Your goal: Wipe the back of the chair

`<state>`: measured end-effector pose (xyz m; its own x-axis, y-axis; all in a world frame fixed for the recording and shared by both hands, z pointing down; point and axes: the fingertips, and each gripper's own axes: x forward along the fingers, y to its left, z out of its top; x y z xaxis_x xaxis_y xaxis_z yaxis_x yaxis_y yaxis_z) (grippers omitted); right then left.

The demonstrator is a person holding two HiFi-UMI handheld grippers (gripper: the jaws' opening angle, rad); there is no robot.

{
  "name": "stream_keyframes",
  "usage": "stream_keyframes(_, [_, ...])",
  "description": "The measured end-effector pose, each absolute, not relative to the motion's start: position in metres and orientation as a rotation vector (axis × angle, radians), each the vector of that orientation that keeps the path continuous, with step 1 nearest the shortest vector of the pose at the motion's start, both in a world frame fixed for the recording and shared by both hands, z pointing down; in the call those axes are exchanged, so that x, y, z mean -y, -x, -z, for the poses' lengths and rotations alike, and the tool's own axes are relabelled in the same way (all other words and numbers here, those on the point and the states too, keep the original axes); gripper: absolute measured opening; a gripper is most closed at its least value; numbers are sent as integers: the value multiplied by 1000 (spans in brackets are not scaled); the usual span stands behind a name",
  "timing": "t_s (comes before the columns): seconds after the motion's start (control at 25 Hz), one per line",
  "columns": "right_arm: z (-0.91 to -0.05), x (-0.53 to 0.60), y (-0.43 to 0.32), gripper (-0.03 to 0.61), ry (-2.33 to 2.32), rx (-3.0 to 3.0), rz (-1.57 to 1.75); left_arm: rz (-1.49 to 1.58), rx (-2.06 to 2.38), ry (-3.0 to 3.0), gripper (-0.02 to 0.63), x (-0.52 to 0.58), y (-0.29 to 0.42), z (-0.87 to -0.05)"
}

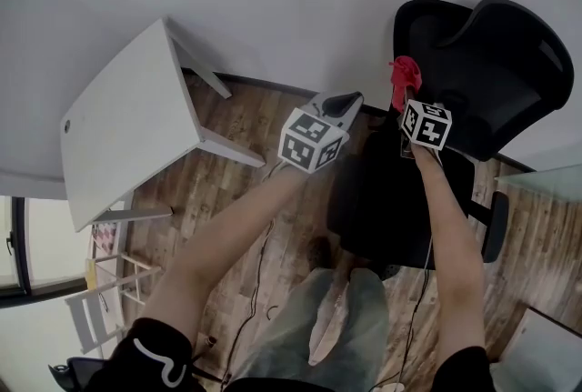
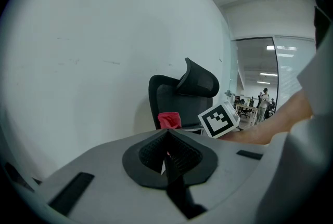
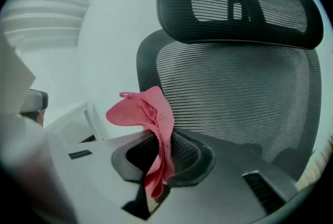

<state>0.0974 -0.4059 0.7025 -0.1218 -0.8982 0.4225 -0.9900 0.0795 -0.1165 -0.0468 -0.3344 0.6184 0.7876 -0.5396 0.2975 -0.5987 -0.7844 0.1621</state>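
Two grippers: left gripper [image 1: 344,101] at the centre of the head view; right gripper [image 1: 403,104] just to its right, beside the chair [image 1: 491,72].
Left jaws: closed together, nothing between them.
Right jaws: clamped on the red cloth [image 3: 151,114].
Cloth axis: in the right gripper view the long axis runs upward out of the jaws. The free top end folds over toward frame left and the lower end hangs below the pads.
Cloth position: upper centre-right of the head view, at the left edge of the chair's backrest [image 3: 239,93]. Contact with the mesh cannot be told.
Chair: black mesh, backrest upright, headrest [image 3: 239,4] above it, facing the right gripper.
Surroundings: white table [image 1: 127,126] at upper left of the head view, well apart from the chair.
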Motion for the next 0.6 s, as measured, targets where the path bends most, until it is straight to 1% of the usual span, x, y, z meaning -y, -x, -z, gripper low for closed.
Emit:
stream_keyframes(0.24, [-704, 401, -130, 69, -1944, 2081, -556, -341, 924, -2690, 25, 332, 34, -623])
stream_keyframes(0.6, [-699, 382, -195, 69, -1949, 2046, -556, -316, 970, -2643, 25, 330, -11, -627])
